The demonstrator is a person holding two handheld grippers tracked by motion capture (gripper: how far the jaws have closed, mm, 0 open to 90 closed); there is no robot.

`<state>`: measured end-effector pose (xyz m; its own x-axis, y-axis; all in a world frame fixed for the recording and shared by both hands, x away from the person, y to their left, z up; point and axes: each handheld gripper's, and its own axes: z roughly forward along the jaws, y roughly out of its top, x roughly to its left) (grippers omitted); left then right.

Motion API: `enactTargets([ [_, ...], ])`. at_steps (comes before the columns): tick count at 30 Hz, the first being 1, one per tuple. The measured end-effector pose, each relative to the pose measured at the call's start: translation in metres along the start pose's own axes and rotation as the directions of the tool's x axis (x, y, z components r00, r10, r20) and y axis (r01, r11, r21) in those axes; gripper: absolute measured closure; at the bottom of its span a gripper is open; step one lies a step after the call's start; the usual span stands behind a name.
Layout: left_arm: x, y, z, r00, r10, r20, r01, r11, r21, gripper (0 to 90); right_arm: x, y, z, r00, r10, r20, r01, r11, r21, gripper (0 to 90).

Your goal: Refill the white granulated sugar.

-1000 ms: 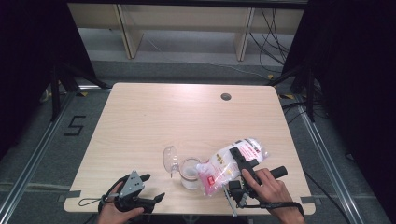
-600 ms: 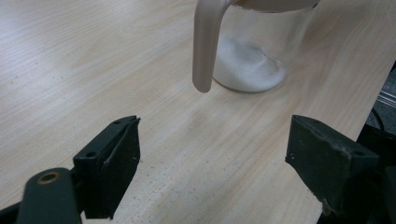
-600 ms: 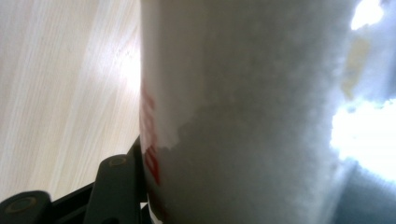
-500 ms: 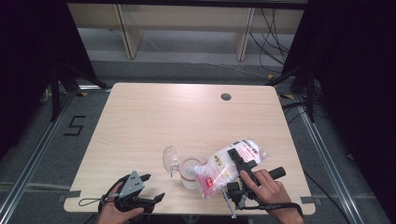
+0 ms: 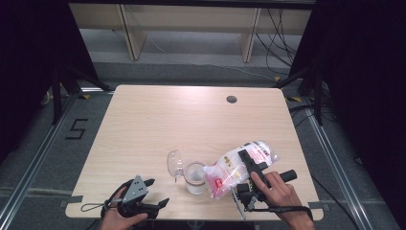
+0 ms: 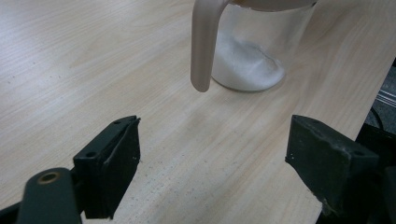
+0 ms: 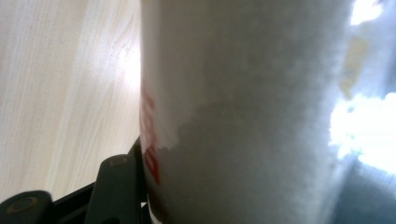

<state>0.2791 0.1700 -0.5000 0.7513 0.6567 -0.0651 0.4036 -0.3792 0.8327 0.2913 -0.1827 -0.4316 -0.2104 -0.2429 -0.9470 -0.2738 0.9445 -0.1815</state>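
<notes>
- Where the bench's (image 5: 143, 124) near edge meets its left corner, the left tongs (image 5: 154, 193) rest low over the wood, and the hand (image 5: 116, 221) under them is cut off by the bottom of the high view.
- In the left gripper view these tongs (image 6: 212, 151) stand wide apart with nothing but bare wood between the jaws; the right jaw runs off the frame's corner.
- Just right of them, near the middle of the near edge, stands a clear jar (image 5: 195, 178) with a white powder in its bottom; the left gripper view cuts off its top, so its mouth cannot be made out there.
- A clear hinged lid (image 5: 174, 164) tips up at the jar's left side; a pale handle (image 6: 204, 44) hangs down its front, blurred in the close view.
- Tilted over the jar from the right is a plastic bag (image 5: 239, 165) of white powder with red print, its lower end at the jar's mouth; whether the two touch is hard to tell.
- The right tongs (image 5: 245, 160) grip the bag about its middle, toward the bench's near right corner, the right hand (image 5: 277, 194) behind them.
- In the right gripper view the bag (image 7: 243, 116) sits so close that it is a white blur; one black jaw (image 7: 119, 184) presses its left side, the other is hidden behind it.
</notes>
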Motion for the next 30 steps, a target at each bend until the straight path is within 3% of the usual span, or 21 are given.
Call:
enactTargets([
  [2,0.0005,0.0002,-0.0004,1.0000,0.000,0.007,0.000,1.0000,0.004,17.3,-0.0011,0.0000,0.0003,0.9997,-0.024,0.009,0.025,1.000,-0.016,46.6],
  [3,0.0003,0.0003,0.0002,1.0000,-0.006,0.001,0.006,0.9999,-0.008,17.3,0.0023,0.0000,-0.0015,0.9999,0.016,0.003,-0.016,1.000,0.001,46.6],
  [5,0.0011,0.0005,0.0005,0.9999,0.009,0.006,-0.009,0.9999,-0.011,17.3,0.0000,0.0007,-0.0016,0.9996,-0.027,0.011,0.027,0.999,-0.022,46.6],
  [6,0.0012,0.0005,0.0004,0.9999,0.012,0.003,-0.012,0.9999,-0.009,17.3,0.0019,0.0009,-0.0038,1.0000,-0.002,0.000,0.002,1.000,-0.001,46.7],
  [8,0.0010,0.0003,-0.0003,1.0000,0.005,0.004,-0.005,1.0000,0.007,17.3,-0.0009,0.0028,-0.0030,0.9997,-0.025,0.003,0.025,0.999,-0.022,46.7],
  [9,0.0007,0.0002,0.0000,1.0000,0.001,0.002,-0.001,1.0000,0.003,17.3,0.0009,0.0035,-0.0038,0.9999,-0.008,0.014,0.008,1.000,-0.020,46.7],
  [10,0.0001,0.0001,0.0000,1.0000,-0.001,-0.002,0.001,1.0000,0.002,17.3,-0.0009,0.0050,-0.0045,0.9998,-0.016,-0.013,0.016,1.000,-0.011,46.7],
  [14,0.0008,0.0003,-0.0002,1.0000,0.004,0.003,-0.004,1.0000,0.006,17.3,-0.0026,0.0068,-0.0020,0.9998,-0.010,0.017,0.011,0.999,-0.046,46.8],
  [15,-0.0010,0.0000,0.0006,0.9999,-0.013,-0.006,0.013,0.9999,-0.007,17.3,-0.0007,0.0067,-0.0027,0.9997,0.020,0.016,-0.020,0.999,-0.030,46.8],
  [16,0.0002,0.0002,0.0006,1.0000,-0.005,-0.007,0.005,1.0000,-0.003,17.3,-0.0054,0.0066,-0.0006,0.9993,-0.023,0.029,0.024,0.998,-0.049,46.8],
  [17,0.0000,0.0002,0.0008,1.0000,-0.004,-0.001,0.004,1.0000,-0.003,17.3,-0.0031,0.0051,-0.0002,0.9997,0.017,0.018,-0.017,0.999,-0.031,46.8],
  [21,-0.0008,0.0001,0.0009,0.9999,-0.014,0.003,0.014,0.9999,-0.008,17.4,-0.0035,0.0022,0.0015,0.9999,0.004,0.014,-0.003,1.000,-0.029,46.9],
  [22,0.0000,-0.0001,0.0002,1.0000,-0.002,-0.002,0.002,1.0000,-0.003,17.4,-0.0046,0.0022,-0.0004,1.0000,-0.008,0.001,0.008,1.000,-0.006,46.9],
  [23,-0.0004,-0.0002,0.0012,0.9999,-0.014,-0.001,0.014,0.9997,-0.018,17.4,-0.0010,0.0003,-0.0001,0.9995,0.030,0.004,-0.030,0.999,-0.010,46.9],
  [25,0.0011,0.0005,0.0006,0.9999,0.013,0.002,-0.013,0.9998,-0.013,17.4,-0.0038,-0.0002,-0.0003,0.9994,-0.028,0.019,0.028,0.999,-0.025,46.9],
  [26,0.0013,0.0007,0.0005,0.9999,0.013,0.003,-0.013,0.9999,-0.009,17.3,-0.0007,-0.0007,-0.0021,0.9999,0.006,0.013,-0.006,1.000,-0.011,47.0],
  [27,-0.0009,0.0001,0.0010,0.9998,-0.018,0.007,0.018,0.9998,-0.012,17.4,-0.0004,0.0001,-0.0044,1.0000,0.006,0.001,-0.006,1.000,0.004,46.9],
  [29,-0.0021,-0.0001,0.0009,0.9996,-0.026,0.005,0.026,0.9995,-0.016,17.4,-0.0003,0.0012,-0.0056,1.0000,0.005,-0.005,-0.005,1.000,0.006,46.9],
  [30,-0.0013,0.0000,0.0004,0.9999,-0.016,0.004,0.016,0.9998,-0.009,17.4,-0.0014,0.0027,-0.0053,0.9997,-0.018,0.014,0.019,1.000,-0.017,47.0],
])
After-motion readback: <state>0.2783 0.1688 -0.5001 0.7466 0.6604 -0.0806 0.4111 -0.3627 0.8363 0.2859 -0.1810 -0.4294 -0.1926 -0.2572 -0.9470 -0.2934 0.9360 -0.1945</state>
